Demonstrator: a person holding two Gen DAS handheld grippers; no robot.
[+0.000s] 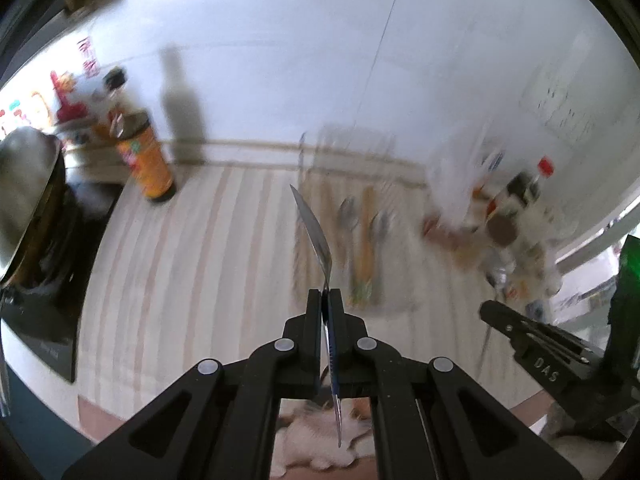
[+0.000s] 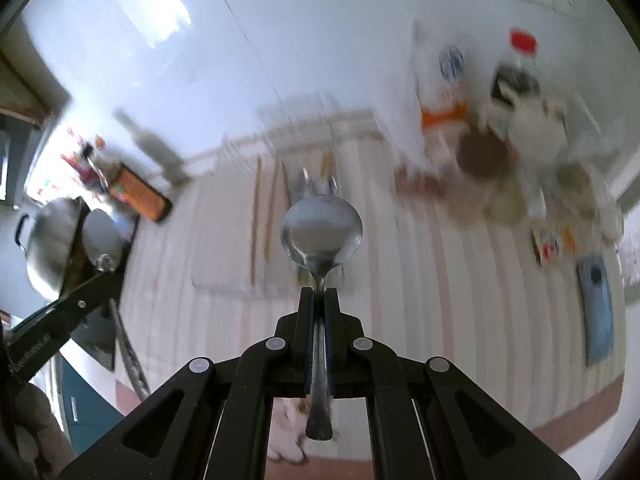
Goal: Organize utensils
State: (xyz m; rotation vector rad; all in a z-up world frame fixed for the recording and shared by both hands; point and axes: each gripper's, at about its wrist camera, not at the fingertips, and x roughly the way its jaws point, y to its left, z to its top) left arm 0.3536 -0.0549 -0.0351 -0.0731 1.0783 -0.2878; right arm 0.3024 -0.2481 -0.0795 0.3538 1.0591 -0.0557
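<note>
The left tongs (image 1: pixel 325 294) are clamping a thin metal utensil (image 1: pixel 316 232) seen edge-on, so its kind is hard to make out. The right tongs (image 2: pixel 319 294) are gripping a spoon (image 2: pixel 322 230) by its handle, bowl pointing far. Both are hanging above the striped counter (image 1: pixel 192 248). Beyond, a tray (image 2: pixel 224 276) of chopsticks and spoons is smearing into blur, as are the bottles at far right.

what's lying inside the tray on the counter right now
The tray is blurred. Two spoons, chopsticks and an orange-handled utensil lie in it. In the right view, the held spoon covers its middle, so anything there is hidden.
</note>
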